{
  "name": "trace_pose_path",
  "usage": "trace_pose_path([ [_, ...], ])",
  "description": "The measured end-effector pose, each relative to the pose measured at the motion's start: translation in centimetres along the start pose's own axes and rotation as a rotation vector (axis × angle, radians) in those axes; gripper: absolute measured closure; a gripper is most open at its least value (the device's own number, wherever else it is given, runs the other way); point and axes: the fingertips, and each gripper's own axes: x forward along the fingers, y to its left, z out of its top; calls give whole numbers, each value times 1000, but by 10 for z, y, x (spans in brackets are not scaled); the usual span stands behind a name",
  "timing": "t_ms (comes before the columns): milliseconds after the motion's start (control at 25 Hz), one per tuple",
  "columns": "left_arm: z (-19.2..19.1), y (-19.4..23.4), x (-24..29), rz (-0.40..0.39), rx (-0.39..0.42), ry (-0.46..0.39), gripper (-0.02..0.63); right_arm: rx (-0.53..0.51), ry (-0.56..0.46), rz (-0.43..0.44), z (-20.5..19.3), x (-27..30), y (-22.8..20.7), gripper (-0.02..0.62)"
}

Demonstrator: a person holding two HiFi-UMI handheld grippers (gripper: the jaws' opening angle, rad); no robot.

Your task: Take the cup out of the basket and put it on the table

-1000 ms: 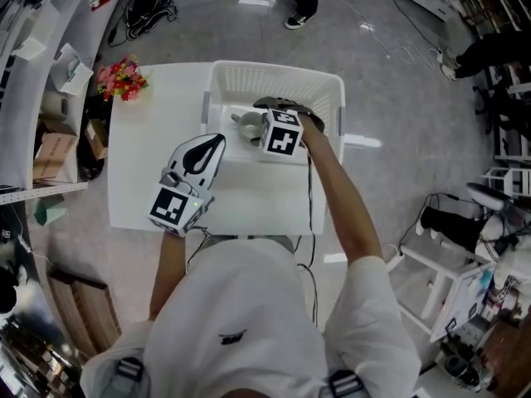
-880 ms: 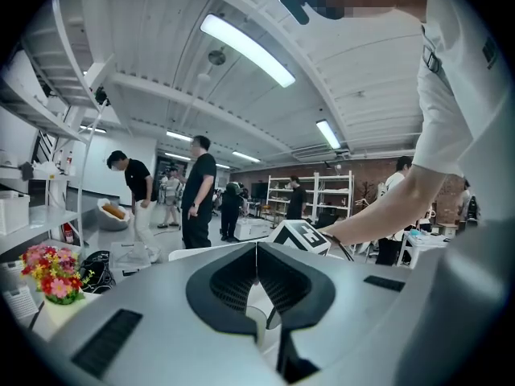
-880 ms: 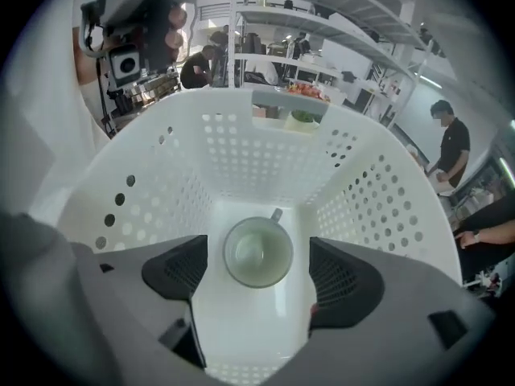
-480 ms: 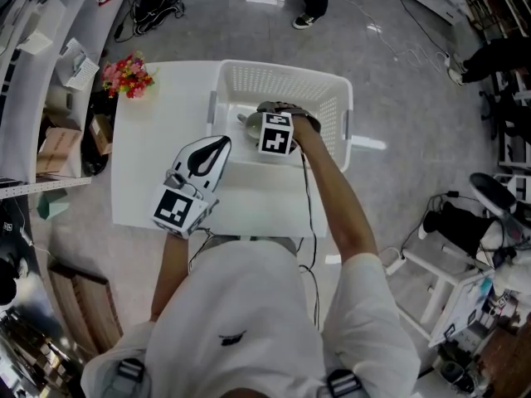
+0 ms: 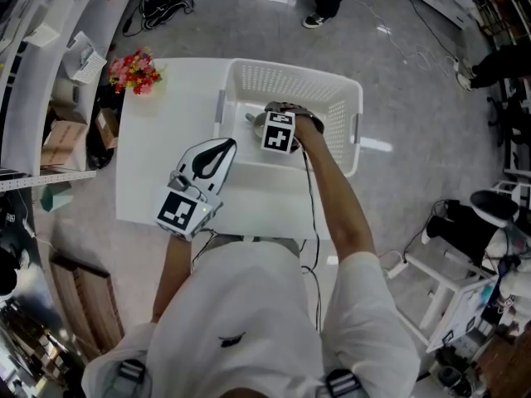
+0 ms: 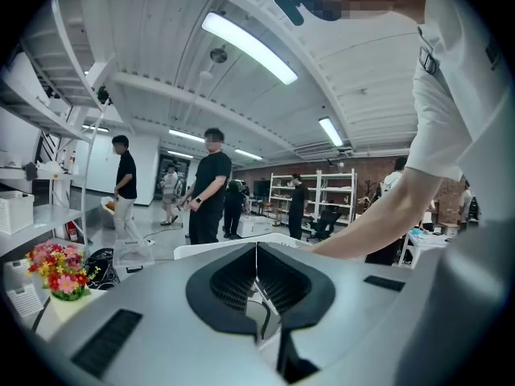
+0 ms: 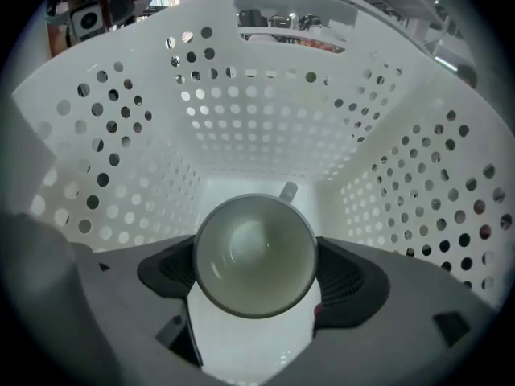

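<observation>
A pale green cup (image 7: 254,256) stands upright on the floor of the white perforated basket (image 7: 265,127), its handle pointing away from the camera. My right gripper (image 7: 254,276) points steeply down into the basket (image 5: 290,81); its jaws have just been opening and now stand one on each side of the cup's rim, close to it. In the head view the marker cube hides most of the cup (image 5: 256,123). My left gripper (image 5: 217,146) hovers over the white table (image 5: 166,139) just left of the basket, shut (image 6: 257,252) with nothing in it.
A bunch of red and pink flowers (image 5: 133,71) lies at the table's far left corner (image 6: 56,268). The basket takes up the table's right half. Shelves and boxes line the left side; several people stand further back in the room.
My right gripper has sunk deeper into the basket, down around the cup. The left gripper has stayed where it was.
</observation>
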Motion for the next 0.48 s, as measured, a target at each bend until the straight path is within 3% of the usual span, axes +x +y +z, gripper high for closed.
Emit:
trace_pose_path([
  [480,-5,3,2,-1,-9,9,594,-17,31,-4,0,4,-1,173],
])
